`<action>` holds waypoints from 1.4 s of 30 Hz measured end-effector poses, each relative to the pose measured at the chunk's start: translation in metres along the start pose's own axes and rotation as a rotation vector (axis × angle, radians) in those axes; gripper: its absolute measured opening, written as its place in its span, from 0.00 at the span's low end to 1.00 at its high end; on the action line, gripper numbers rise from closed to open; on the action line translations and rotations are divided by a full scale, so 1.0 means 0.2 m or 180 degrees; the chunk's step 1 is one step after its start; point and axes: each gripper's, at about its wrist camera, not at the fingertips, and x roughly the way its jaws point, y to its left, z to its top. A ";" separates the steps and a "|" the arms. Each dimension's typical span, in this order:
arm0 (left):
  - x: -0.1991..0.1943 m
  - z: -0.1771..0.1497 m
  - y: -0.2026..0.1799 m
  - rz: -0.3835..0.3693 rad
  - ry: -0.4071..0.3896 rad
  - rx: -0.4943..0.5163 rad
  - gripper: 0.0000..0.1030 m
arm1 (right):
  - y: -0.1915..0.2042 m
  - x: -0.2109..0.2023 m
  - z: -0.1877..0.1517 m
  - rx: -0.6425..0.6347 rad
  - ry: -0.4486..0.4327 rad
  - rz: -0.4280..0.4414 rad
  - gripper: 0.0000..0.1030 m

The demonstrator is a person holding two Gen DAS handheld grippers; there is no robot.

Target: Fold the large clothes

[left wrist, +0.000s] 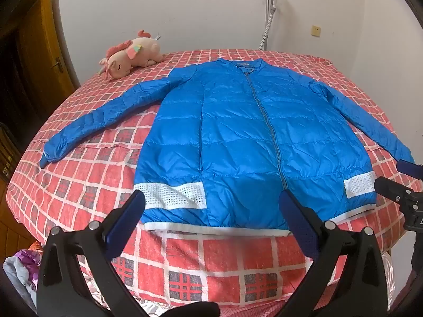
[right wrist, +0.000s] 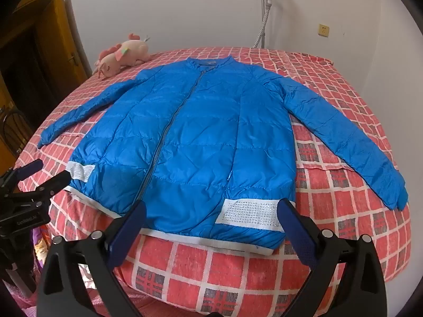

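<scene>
— Both sets of jaws stand wide apart, with nothing between them. My left gripper (left wrist: pixel 211 206) hangs above the near edge of the bed, its blue pads framing the hem of the jacket (left wrist: pixel 238 137) without touching it.

— And the other one?

— My right gripper (right wrist: pixel 211 214) is the same: jaws spread, empty, hanging just short of the white hem band (right wrist: pixel 211 240). In the left wrist view I can see it poking in from the right edge, just beside the jacket's right-hand hem corner. In the right wrist view the left gripper shows at the left edge, near the opposite corner.

— Where does the jacket lie?

— Flat on the bed (left wrist: pixel 92 192), front up, zip (left wrist: pixel 267 121) closed from collar to hem. The collar (left wrist: pixel 240 64) points toward the far wall, the hem toward me. Both sleeves are spread out to the sides and angle back toward the near edge: one sleeve (left wrist: pixel 97 121) on the left, the other sleeve (right wrist: pixel 346 137) on the right. Two white mesh patches sit low on the front, one (left wrist: pixel 171 194) on each side of the zip.

— Anything else out there?

— Past the jacket's left shoulder, a pink plush toy (left wrist: pixel 132 55) lies on the red checked cover, apart from the sleeve. Behind the bed a pole with a hose (left wrist: pixel 268 13) stands against the white wall, a wall socket (left wrist: pixel 315 31) to its right. A wooden door (left wrist: pixel 39 52) is at the left.
</scene>
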 end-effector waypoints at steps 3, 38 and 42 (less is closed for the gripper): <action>0.00 0.00 0.00 0.0018 -0.0014 0.0009 0.97 | 0.00 0.00 0.00 -0.0001 -0.0003 0.0008 0.96; -0.01 0.00 0.00 0.0023 -0.0018 0.0014 0.97 | 0.02 0.00 0.00 -0.0031 -0.0031 -0.0011 0.96; -0.01 0.00 0.00 0.0019 -0.0015 0.0014 0.97 | 0.02 0.00 0.00 -0.0027 -0.0032 -0.0015 0.96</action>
